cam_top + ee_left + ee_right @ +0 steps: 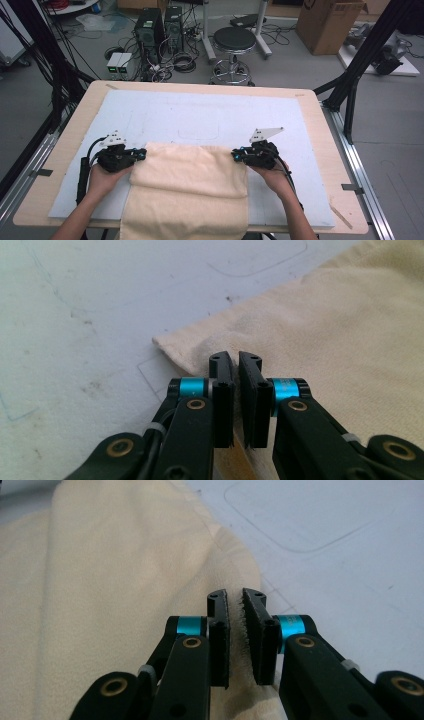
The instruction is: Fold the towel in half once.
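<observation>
A cream towel point(190, 180) lies folded on the white mat point(200, 115), and its near end hangs over the table's front edge. My left gripper point(142, 152) pinches the towel's left edge near the far corner. In the left gripper view the jaws of the gripper point(235, 360) stand nearly together over the towel point(350, 340), with a strip of cloth between them. My right gripper point(234, 155) holds the right edge. In the right gripper view that gripper point(235, 597) has fuzzy fibres of the towel point(100, 580) caught between its jaws.
The mat covers most of a wooden table point(65, 150), bare beyond the towel's far edge. A rounded rectangle outline point(198, 131) is drawn on the mat. Past the table stand a black stool point(234, 40), computer towers point(150, 25) and a cardboard box point(327, 22). Black frame struts point(357, 70) rise at the right.
</observation>
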